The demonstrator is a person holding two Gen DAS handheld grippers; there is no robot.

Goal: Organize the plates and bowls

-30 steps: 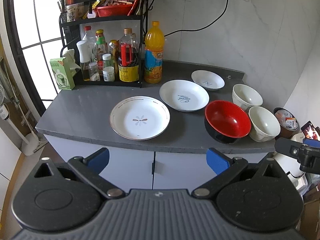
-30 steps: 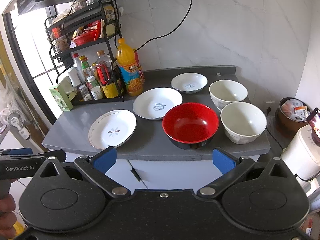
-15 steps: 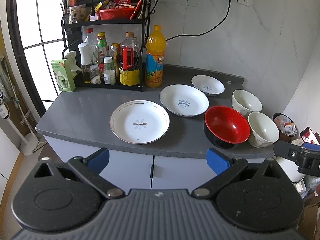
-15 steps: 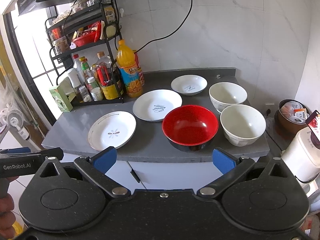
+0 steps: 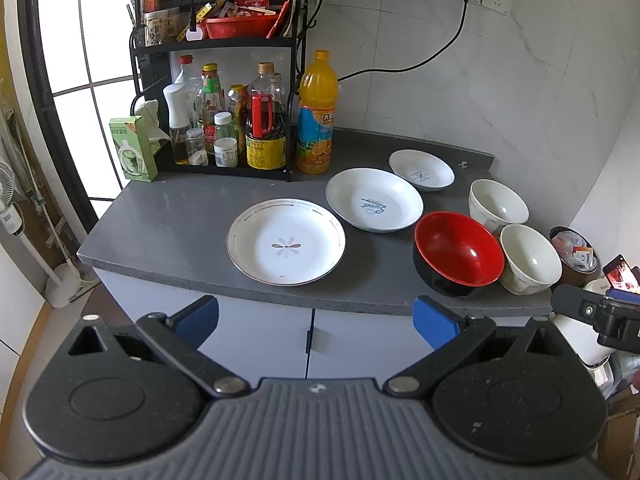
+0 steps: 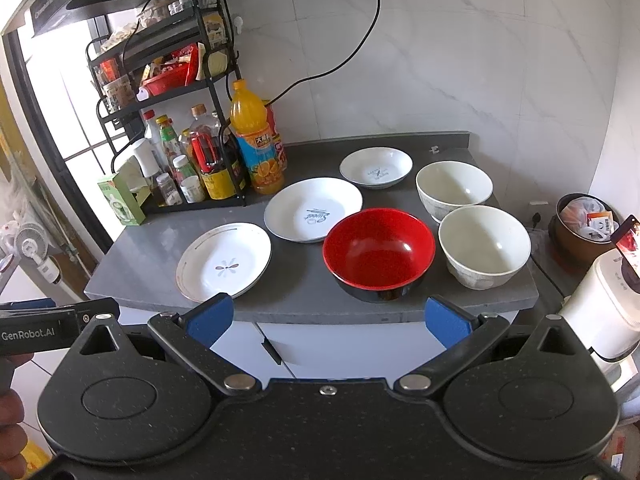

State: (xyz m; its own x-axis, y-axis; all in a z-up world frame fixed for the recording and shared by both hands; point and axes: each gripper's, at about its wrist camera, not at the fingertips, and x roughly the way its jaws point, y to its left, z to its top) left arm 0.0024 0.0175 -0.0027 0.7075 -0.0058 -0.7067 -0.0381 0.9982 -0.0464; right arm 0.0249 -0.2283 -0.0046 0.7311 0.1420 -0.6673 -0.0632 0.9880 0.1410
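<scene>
We see three white plates [image 5: 286, 242], a red bowl [image 5: 458, 254] and two white bowls [image 5: 530, 264] on the grey worktop [image 5: 180, 216], our left gripper [image 5: 316, 316] open-jawed.

A grey countertop [image 6: 152, 248] held a white plate with a grey flower motif [image 6: 224, 264], two white plates with blue lettering, a red-and-black bowl [image 6: 378, 252], and two plain white bowls.

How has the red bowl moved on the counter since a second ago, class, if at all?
No. The red bowl sits as before between the middle plate and the near white bowl; only the camera view shifted.
</scene>
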